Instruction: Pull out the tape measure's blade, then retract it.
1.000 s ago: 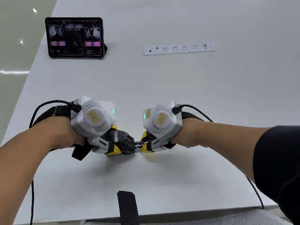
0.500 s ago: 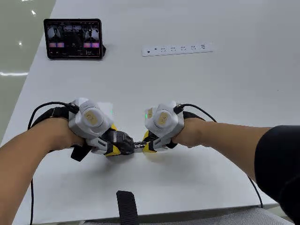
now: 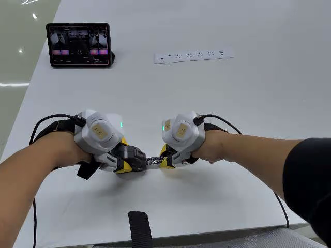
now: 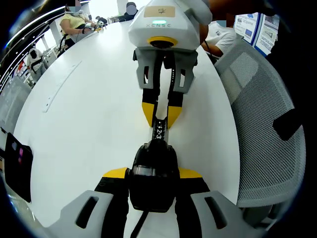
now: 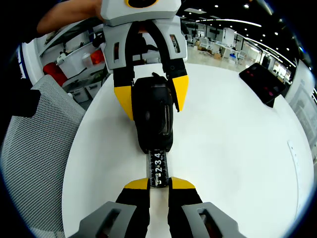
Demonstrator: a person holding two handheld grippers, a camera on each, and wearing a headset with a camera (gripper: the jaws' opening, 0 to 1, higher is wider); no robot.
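A black tape measure (image 3: 130, 157) lies low over the white table, held in my left gripper (image 3: 123, 161), whose yellow-tipped jaws are shut on its case (image 4: 152, 174). A short length of blade (image 3: 154, 160) with printed numbers runs from the case to my right gripper (image 3: 165, 161). In the right gripper view the blade (image 5: 158, 170) ends between that gripper's yellow fingertips (image 5: 136, 185), which are shut on its tip. The case (image 5: 154, 118) faces that camera, with the left gripper's jaws on both its sides. In the left gripper view the blade (image 4: 160, 130) reaches the right gripper's jaws.
A tablet (image 3: 79, 44) with a lit screen stands at the table's far left. A white power strip (image 3: 193, 55) lies at the far middle. A black strap (image 3: 139, 229) sits at the table's near edge. A mesh chair (image 4: 262, 124) stands beside the table. Cables trail from both grippers.
My two grippers have moved slightly apart, and a bit more blade shows between the case and the right gripper. The head camera has tilted a little.
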